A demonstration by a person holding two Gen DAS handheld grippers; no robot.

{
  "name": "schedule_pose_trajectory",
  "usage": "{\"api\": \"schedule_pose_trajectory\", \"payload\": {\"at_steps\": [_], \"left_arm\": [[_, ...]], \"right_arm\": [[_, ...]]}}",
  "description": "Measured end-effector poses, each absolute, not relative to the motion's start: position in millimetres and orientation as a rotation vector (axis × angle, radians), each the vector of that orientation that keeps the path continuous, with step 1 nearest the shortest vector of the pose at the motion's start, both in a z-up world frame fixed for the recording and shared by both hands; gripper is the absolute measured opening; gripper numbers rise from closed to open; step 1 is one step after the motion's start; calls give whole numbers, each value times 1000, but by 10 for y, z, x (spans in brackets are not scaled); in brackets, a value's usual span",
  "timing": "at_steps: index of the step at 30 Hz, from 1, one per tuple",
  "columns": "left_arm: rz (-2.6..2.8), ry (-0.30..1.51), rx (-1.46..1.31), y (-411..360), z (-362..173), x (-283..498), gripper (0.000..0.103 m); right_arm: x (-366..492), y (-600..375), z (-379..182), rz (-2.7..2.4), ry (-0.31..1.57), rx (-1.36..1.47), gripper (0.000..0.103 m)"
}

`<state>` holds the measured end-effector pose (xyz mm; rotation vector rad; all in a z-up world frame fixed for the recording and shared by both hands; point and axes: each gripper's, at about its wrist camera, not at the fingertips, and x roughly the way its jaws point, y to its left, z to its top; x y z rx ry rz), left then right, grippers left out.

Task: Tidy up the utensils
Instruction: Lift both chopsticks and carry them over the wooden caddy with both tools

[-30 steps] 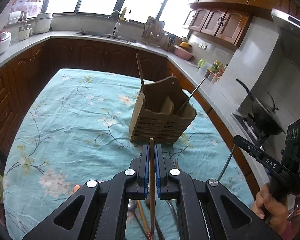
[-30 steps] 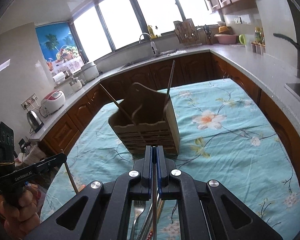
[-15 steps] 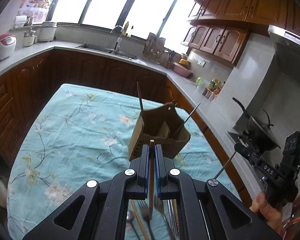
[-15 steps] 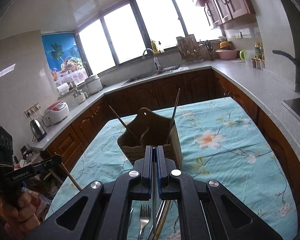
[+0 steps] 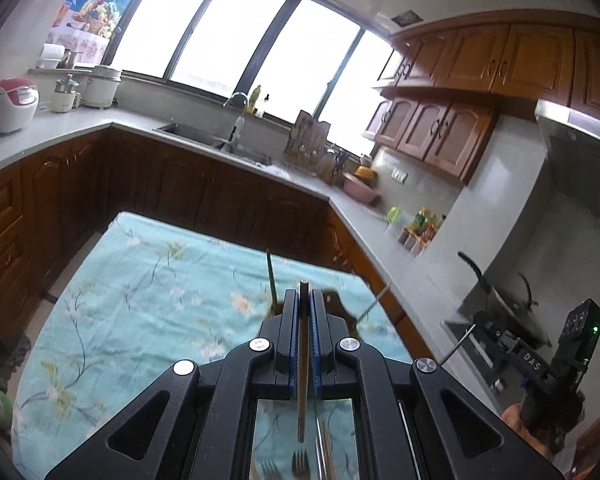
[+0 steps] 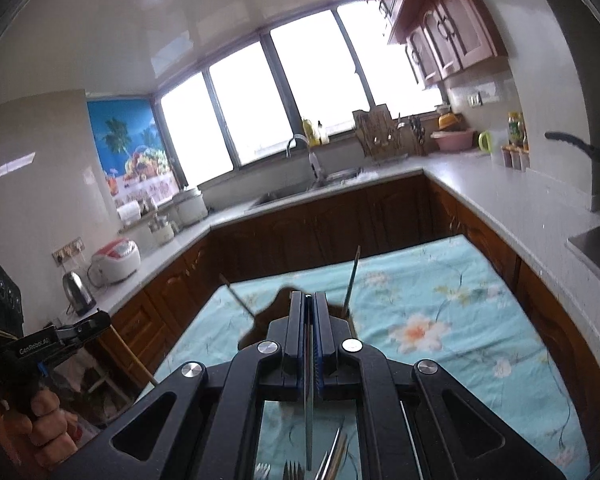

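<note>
My left gripper [image 5: 304,296] is shut on a brown wooden chopstick [image 5: 301,392] that hangs down between its fingers. My right gripper [image 6: 309,299] is shut on a thin metal stick [image 6: 309,420]. The brown wooden utensil holder [image 6: 282,298] stands on the table beyond both grippers, mostly hidden behind the fingers. A wooden stick [image 5: 271,276] and a metal one [image 5: 374,300] rise from it. Forks [image 5: 300,460] and other cutlery [image 6: 334,456] lie on the cloth below the grippers. In the left wrist view the right gripper [image 5: 478,322] shows at the right, in the right wrist view the left gripper [image 6: 102,320] at the left.
The table [image 5: 140,300] wears a teal floral cloth. Brown cabinets and a grey counter [image 6: 500,196] ring it, with a sink [image 5: 208,136], rice cookers [image 5: 10,104], a kettle [image 6: 78,290] and a pan [image 5: 512,312] on the stove. A hand [image 6: 46,420] grips the left tool.
Both grippers have risen off the table and tipped upward with their sticks still held. The holder has sunk in view and is now largely behind the fingers.
</note>
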<state>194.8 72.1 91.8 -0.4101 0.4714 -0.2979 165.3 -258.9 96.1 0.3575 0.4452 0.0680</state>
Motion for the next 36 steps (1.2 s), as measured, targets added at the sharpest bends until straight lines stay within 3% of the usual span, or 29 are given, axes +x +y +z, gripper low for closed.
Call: {"api": "schedule_pose_trajectory", "payload": {"at_steps": [14, 29, 36], "left_arm": [[-227, 345, -448, 706, 907, 2687, 3], [-178, 430, -446, 264, 38, 3482, 3], [-178, 457, -418, 273, -40, 3646, 4]], "right_arm": [[2294, -2784, 1273, 27, 313, 371, 4], [2669, -2809, 571, 4, 383, 412, 4], [2733, -2828, 344, -1, 422, 439, 4]]}}
